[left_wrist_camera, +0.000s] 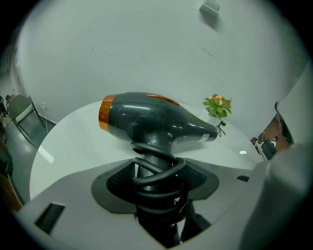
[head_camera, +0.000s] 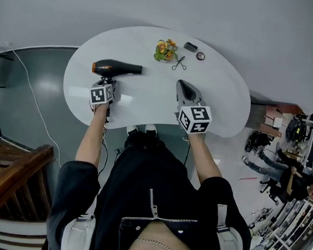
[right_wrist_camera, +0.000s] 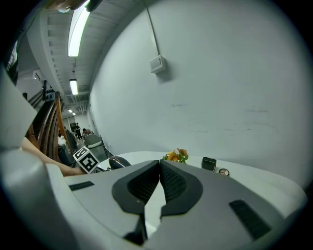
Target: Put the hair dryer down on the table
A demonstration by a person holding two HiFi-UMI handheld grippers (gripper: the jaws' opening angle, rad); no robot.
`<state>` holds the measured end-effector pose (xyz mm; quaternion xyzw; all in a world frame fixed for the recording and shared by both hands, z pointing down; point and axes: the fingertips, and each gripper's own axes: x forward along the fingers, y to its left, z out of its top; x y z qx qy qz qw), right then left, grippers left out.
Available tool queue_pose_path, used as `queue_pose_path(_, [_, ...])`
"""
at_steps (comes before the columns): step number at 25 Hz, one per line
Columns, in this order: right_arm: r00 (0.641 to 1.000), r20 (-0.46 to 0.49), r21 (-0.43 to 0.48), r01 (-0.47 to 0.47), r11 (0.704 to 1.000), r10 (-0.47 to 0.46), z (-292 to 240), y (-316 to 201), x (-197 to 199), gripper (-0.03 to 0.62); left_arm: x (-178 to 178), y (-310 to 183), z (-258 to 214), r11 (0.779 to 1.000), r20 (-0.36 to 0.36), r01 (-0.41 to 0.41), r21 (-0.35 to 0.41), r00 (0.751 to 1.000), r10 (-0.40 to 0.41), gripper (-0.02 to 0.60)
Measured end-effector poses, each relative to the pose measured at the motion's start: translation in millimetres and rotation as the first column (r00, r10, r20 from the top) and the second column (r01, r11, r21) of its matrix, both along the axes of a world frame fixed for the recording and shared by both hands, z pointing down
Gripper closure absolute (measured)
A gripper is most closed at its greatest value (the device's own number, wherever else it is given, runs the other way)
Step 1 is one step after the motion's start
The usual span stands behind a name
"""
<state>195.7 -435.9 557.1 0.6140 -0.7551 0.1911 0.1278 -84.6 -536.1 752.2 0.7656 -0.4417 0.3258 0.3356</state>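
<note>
Left gripper [head_camera: 103, 83] [left_wrist_camera: 156, 178] at far-left of the desk [head_camera: 147, 103], fingers clamped on the handle of the hair dryer [head_camera: 117, 68] [left_wrist_camera: 156, 119], w/ black cord [left_wrist_camera: 157, 168] coiled round that handle. Dryer body lies crosswise over the desk top, orange rear end left, nozzle right; can't tell if it touches the surface. Right gripper [head_camera: 184, 88] [right_wrist_camera: 160, 168] over desk's right-centre, well apart from dryer, fingers pressed together at tips, nothing between. Far side of desk: small flower bunch [head_camera: 164, 50] [left_wrist_camera: 217, 105] [right_wrist_camera: 177, 156], scissors [head_camera: 178, 63] just beside it, black box [head_camera: 190, 47] [right_wrist_camera: 209, 164] and a small round item [head_camera: 201, 56] [right_wrist_camera: 223, 172] to the right.
</note>
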Motion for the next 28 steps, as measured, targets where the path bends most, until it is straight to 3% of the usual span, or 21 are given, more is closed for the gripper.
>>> queue_pose_path(14, [0.999,0.002,-0.003,-0.035,0.999,0.035,0,12,10,0.597,2,6,18,0.998,0.022,0.014,-0.054,1.000,-0.012,0.304])
queue_pose_path(20, [1.000,0.005,0.001,-0.024,1.000,0.024,0,16,7,0.597,3,19,22,0.996,-0.002,0.006,-0.092,1.000,-0.006,0.302])
queue_pose_path(24, [1.000,0.014,0.006,-0.004,1.000,0.004,0,18,3,0.599,-1,27,13,0.997,-0.010,0.018,-0.068,1.000,-0.019,0.301])
queue_pose_path(28, [0.999,0.024,0.023,0.041,0.999,-0.041,-3,13,-9,0.597,-9,31,-16,0.999,-0.041,0.048,0.013,0.998,-0.047,0.317])
